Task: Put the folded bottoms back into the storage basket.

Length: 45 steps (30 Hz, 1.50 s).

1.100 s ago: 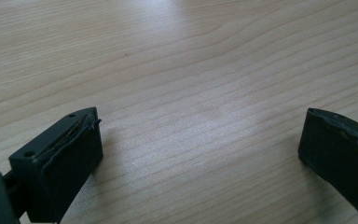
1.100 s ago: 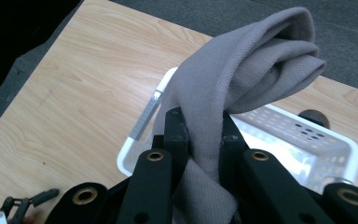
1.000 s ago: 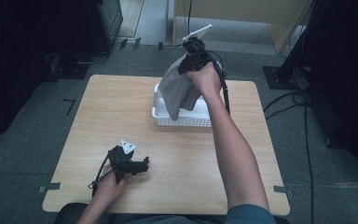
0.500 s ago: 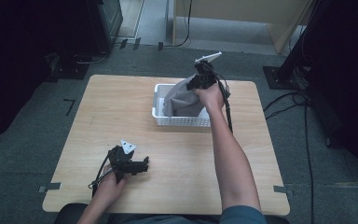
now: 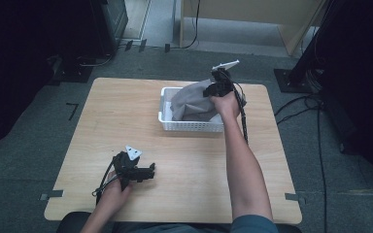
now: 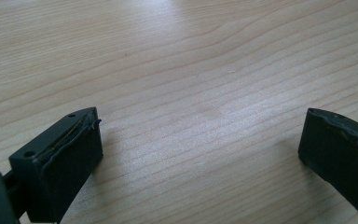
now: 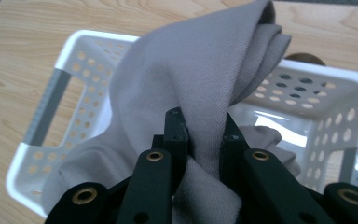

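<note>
Cloth (image 7: 186, 79) is pinched between the pressed jaws of the right gripper (image 7: 200, 140) and hangs partly inside the white basket (image 5: 189, 127) on the table (image 5: 126, 111). Release into the basket is judged next, calling for the jaws to be spread. The left gripper (image 6: 200, 154) is rested spread on the wood, with nothing between its jaws.

1. I see a light wooden tabletop (image 5: 126, 121), bare in front.
2. Grey carpet floor (image 5: 29, 160) surrounds it, with tape marks.
3. Black cables (image 5: 320, 145) trail on the floor at the right.
4. A wooden cabinet (image 5: 272, 19) stands behind.

No readable text, label, brand or number appears anywhere
</note>
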### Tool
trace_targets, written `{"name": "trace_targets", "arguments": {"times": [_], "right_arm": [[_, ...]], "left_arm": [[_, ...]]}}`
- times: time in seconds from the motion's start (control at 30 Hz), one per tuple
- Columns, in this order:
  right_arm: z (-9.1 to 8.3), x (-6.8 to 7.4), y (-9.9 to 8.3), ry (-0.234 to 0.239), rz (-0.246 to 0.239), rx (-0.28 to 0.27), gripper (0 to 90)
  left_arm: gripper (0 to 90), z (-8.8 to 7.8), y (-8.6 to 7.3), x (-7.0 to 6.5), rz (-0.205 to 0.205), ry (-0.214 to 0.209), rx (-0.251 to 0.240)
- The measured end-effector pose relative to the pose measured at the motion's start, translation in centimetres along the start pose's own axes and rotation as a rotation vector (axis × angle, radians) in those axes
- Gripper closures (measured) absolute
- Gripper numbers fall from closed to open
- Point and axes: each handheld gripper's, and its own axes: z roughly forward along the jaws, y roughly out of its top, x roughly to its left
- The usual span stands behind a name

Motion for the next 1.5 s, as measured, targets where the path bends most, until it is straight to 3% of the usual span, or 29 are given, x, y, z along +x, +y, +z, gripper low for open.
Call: {"name": "trace_targets", "arguments": {"times": [0.33, 0.87, 0.97, 1.1, 1.27, 1.37, 1.5], "right_arm": [[2.1, -2.8, -2.4, -0.018, 0.042, -0.018, 78.8], [4.9, -1.9, -3.9, 0.004, 0.095, 0.036, 78.3], [4.7, -2.3, -4.0, 0.005, 0.113, 0.041, 77.6], [4.4, -2.7, -4.1, -0.019, 0.096, 0.023, 74.1], [4.2, -3.1, -4.4, -0.035, 0.078, 0.012, 58.5], [3.8, -3.5, -4.4, -0.018, 0.080, 0.000, 55.4], [2.8, -3.6, -4.2, -0.039, 0.065, -0.040, 57.1]], "left_arm": [[0.0, 0.0, 0.0, 0.0, 0.002, 0.000, 0.002], [0.0, 0.0, 0.0, 0.0, 0.003, 0.000, 0.003], [0.0, 0.0, 0.0, 0.0, 0.003, 0.000, 0.003], [0.0, 0.0, 0.0, 0.0, 0.003, 0.000, 0.003], [0.0, 0.0, 0.0, 0.0, 0.003, 0.000, 0.003], [0.0, 0.0, 0.0, 0.0, 0.003, 0.000, 0.003], [0.0, 0.0, 0.0, 0.0, 0.003, 0.000, 0.003]]}}
